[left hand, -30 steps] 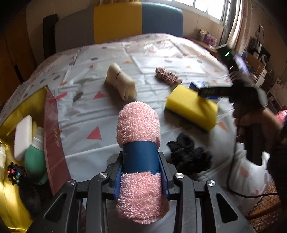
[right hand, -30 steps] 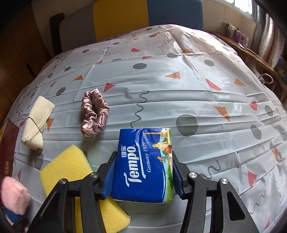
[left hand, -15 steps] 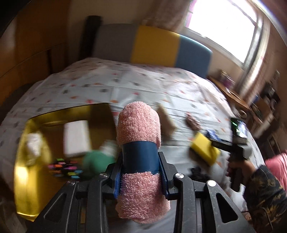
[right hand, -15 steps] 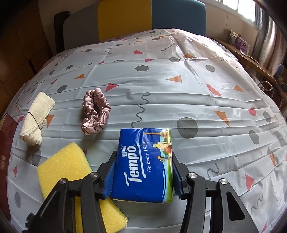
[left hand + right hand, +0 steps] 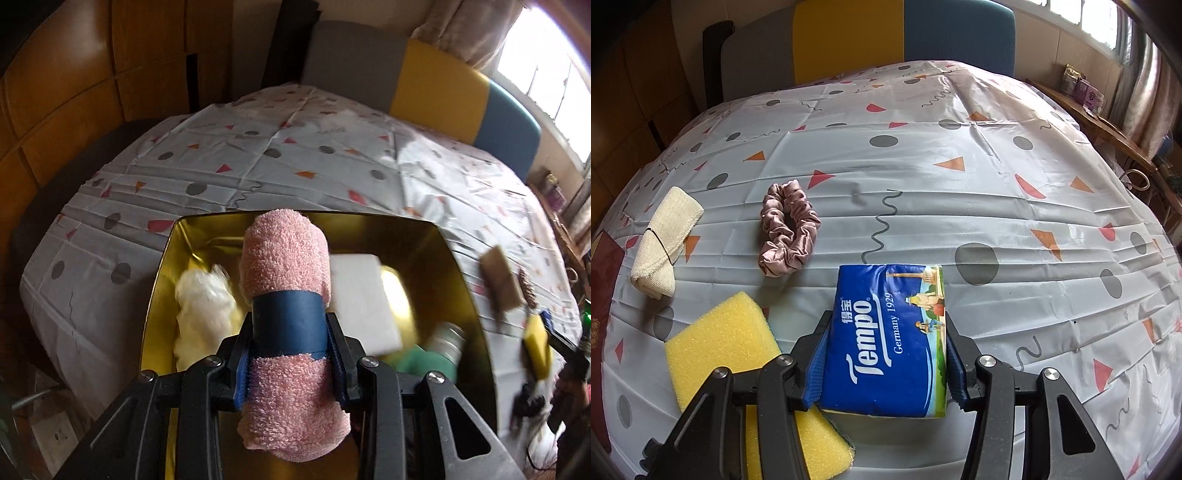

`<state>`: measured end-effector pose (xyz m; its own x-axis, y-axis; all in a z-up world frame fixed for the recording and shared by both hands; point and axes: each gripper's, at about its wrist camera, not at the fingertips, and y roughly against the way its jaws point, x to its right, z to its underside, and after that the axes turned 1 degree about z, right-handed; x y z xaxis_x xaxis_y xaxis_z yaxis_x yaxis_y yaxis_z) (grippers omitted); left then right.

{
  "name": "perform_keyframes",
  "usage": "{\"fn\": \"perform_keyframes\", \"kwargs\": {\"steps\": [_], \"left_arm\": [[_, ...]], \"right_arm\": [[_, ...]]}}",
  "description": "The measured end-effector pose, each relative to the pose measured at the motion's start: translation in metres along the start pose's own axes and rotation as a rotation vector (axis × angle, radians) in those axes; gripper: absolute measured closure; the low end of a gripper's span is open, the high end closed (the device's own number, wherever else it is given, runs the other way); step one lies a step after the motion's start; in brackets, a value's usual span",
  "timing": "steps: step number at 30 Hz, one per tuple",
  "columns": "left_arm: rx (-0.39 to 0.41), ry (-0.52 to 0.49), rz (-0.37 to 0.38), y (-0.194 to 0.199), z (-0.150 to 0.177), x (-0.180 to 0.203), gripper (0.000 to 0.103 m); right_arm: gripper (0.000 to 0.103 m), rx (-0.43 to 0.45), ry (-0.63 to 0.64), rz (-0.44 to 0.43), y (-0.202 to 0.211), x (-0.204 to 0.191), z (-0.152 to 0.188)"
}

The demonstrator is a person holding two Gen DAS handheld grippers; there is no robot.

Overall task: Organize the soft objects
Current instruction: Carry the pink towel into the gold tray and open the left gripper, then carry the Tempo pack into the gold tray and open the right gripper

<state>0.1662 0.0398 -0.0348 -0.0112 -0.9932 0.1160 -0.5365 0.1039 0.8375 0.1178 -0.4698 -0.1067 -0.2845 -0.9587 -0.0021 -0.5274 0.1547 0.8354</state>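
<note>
Your left gripper (image 5: 291, 363) clamps the pink towel (image 5: 286, 280) between its fingers, the roll jutting past the tips, above the gold tray (image 5: 469, 295). Your right gripper (image 5: 886, 354) pinches the tissue pack (image 5: 890, 339), sponge (image 5: 720, 343) just left.

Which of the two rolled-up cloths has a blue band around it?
The pink towel roll in the left hand-held gripper. The cream roll lying on the bed has only a thin dark tie.

towel (image 5: 286, 258): pink terry (nubby) | box (image 5: 458, 258): glossy gold | scrunchie (image 5: 788, 229): satin
</note>
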Motion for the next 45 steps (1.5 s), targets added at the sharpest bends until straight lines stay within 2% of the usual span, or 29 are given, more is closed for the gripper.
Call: {"fn": "perform_keyframes", "kwargs": {"steps": [5, 9, 11, 18, 21, 29, 34, 37, 41, 45], "left_arm": [[-0.064, -0.027, -0.019, -0.038, -0.014, -0.006, 0.065], [-0.076, -0.011, -0.051, -0.05, -0.015, -0.009, 0.06], [-0.058, 0.022, -0.027, -0.044, -0.014, -0.013, 0.058], [0.083, 0.015, -0.083, 0.008, 0.001, -0.008, 0.058], [0.129, 0.007, -0.064, 0.031, 0.017, 0.001, 0.058], [0.146, -0.047, 0.018, 0.058, 0.062, 0.031, 0.058], [0.141, -0.057, 0.037, 0.061, 0.075, 0.04, 0.058], [0.138, -0.061, 0.037, 0.064, 0.081, 0.041, 0.058], [0.145, -0.054, 0.043, 0.07, 0.088, 0.042, 0.058], [0.159, -0.057, 0.045, 0.078, 0.09, 0.046, 0.058]], "right_arm": [[0.049, 0.001, 0.005, 0.003, 0.0, 0.0, 0.0], [0.049, 0.001, 0.007, 0.003, -0.001, 0.001, 0.0], [0.049, 0.001, 0.007, 0.004, -0.001, 0.001, 0.0], [0.05, 0.001, 0.018, 0.015, -0.001, -0.001, 0.0], [0.05, -0.003, 0.026, 0.03, -0.001, -0.003, 0.0], [0.051, -0.063, 0.006, 0.094, 0.005, -0.005, -0.001], [0.051, -0.085, -0.037, 0.153, 0.016, 0.0, 0.001], [0.051, -0.024, -0.09, 0.155, 0.038, 0.01, 0.001], [0.051, 0.069, -0.096, 0.16, 0.069, 0.009, 0.001], [0.051, 0.143, -0.118, 0.11, 0.097, -0.001, 0.0]]}}
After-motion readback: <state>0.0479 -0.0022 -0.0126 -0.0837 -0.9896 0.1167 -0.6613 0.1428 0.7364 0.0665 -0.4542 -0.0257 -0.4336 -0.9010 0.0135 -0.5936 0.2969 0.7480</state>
